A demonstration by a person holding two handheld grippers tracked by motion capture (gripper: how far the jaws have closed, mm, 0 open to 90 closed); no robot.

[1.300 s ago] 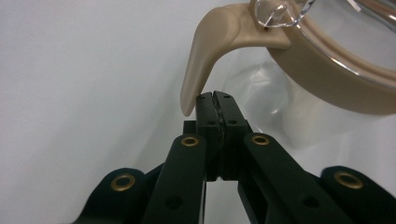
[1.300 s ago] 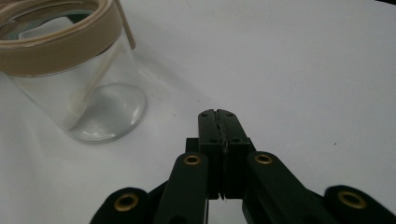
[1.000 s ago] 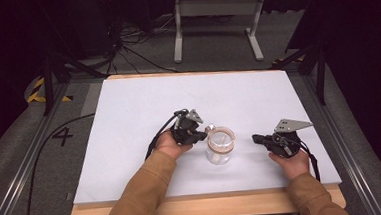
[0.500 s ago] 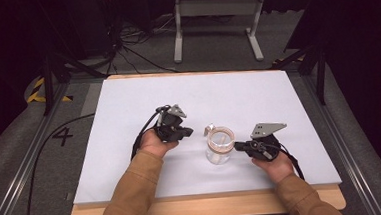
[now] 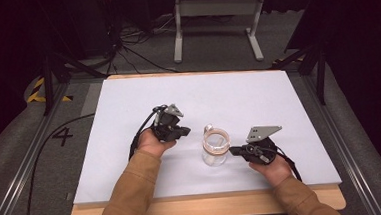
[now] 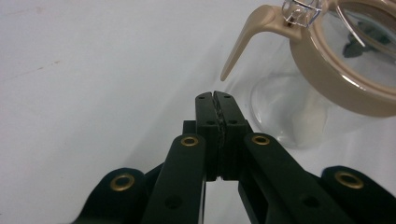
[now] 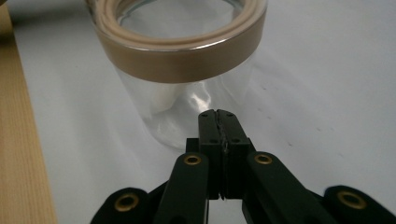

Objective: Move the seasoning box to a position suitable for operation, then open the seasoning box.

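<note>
The glass jar (image 5: 214,147) with the tan lid stands upright on the white table (image 5: 130,141), near the edge closest to the person, and both grippers have their jaws pressed flat together with nothing in them. The right gripper (image 5: 234,149) points at the jar's side from very close, and the left gripper (image 5: 186,131) waits a little way off on the jar's other side, near the tan lid lever (image 6: 243,39). To do this well, I think the right jaws must open wide before they move in, or they will just push the jar over.

Clear jar (image 5: 214,151), tan lid band (image 7: 180,56)
</note>
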